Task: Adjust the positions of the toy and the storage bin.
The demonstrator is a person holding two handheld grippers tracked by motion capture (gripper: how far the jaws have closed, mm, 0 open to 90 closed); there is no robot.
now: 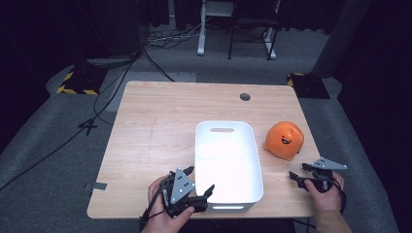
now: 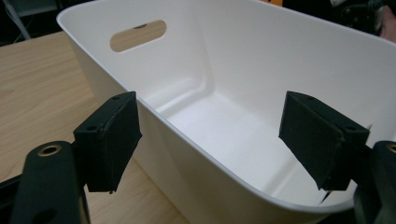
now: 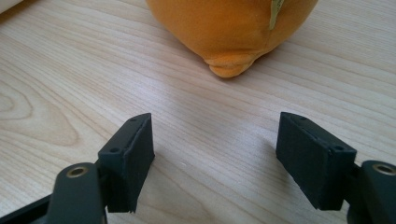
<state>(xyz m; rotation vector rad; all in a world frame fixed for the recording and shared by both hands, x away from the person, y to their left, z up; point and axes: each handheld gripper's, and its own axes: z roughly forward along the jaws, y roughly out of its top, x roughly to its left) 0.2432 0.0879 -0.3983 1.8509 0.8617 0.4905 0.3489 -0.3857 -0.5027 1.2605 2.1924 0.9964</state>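
My left claw (image 1: 200, 182) sits at the near edge of the tabletop (image 1: 145, 141), its 2 jaws spread wide and straddling the near left corner of the white bin (image 1: 228, 162): in the left gripper view 1 pad (image 2: 109, 140) stands outside the wall and the other pad (image 2: 320, 137) hangs over the inside, neither pressing on the plastic, so I hold nothing there. The bin is empty, long side running away from me, roughly at the middle of the tabletop toward the near edge, with a slot handle in its far wall. I judge it light, stiff and rather slick, with a thin rolled rim; that rim or the slot handle is the sensible place to pinch it, and a grip at 1 corner may let it swivel. My right claw (image 1: 297, 174) rests near the near right corner of the tabletop, jaws also wide with only bare wood between them. Just beyond it, close to the right edge and beside the bin without touching it as far as I can tell, lies the orange plush toy (image 1: 284, 140) with a smiling face. From the right gripper view it looks soft and rounded, with a small stitched nub (image 3: 229, 67) at its base. I judge it light and squashy, not fragile; the jaws should close across its body low down, sinking into the stuffing rather than skating off the curve.
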